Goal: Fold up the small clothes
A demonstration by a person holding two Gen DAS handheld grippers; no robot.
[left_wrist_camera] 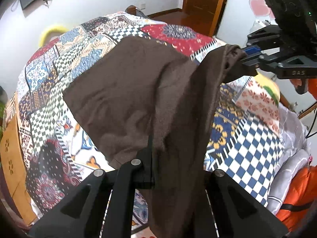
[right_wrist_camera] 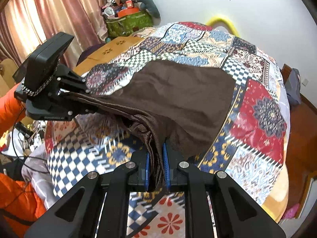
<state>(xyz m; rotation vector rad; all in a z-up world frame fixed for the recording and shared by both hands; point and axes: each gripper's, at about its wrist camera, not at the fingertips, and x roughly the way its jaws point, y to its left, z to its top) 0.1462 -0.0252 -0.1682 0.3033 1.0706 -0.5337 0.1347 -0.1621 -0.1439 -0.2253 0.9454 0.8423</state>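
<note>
A dark brown garment (left_wrist_camera: 122,91) lies partly spread on the patchwork bedspread (left_wrist_camera: 59,63), its near edge lifted. My left gripper (left_wrist_camera: 168,158) is shut on one end of that edge; the cloth drapes over and hides its fingers. My right gripper (left_wrist_camera: 244,59) is shut on the other end, up at the right. In the right wrist view the brown garment (right_wrist_camera: 182,93) runs between the blue pads (right_wrist_camera: 165,164) of my right gripper (right_wrist_camera: 156,158), and the left gripper (right_wrist_camera: 87,103) holds the bunched edge at the left.
The bedspread (right_wrist_camera: 257,119) covers a bed. A wooden board (right_wrist_camera: 111,47) and a green box of clutter (right_wrist_camera: 128,21) stand beyond it by pink curtains. An orange sleeve (left_wrist_camera: 297,190) and cables lie at the near side. A wooden door (left_wrist_camera: 204,0) is behind.
</note>
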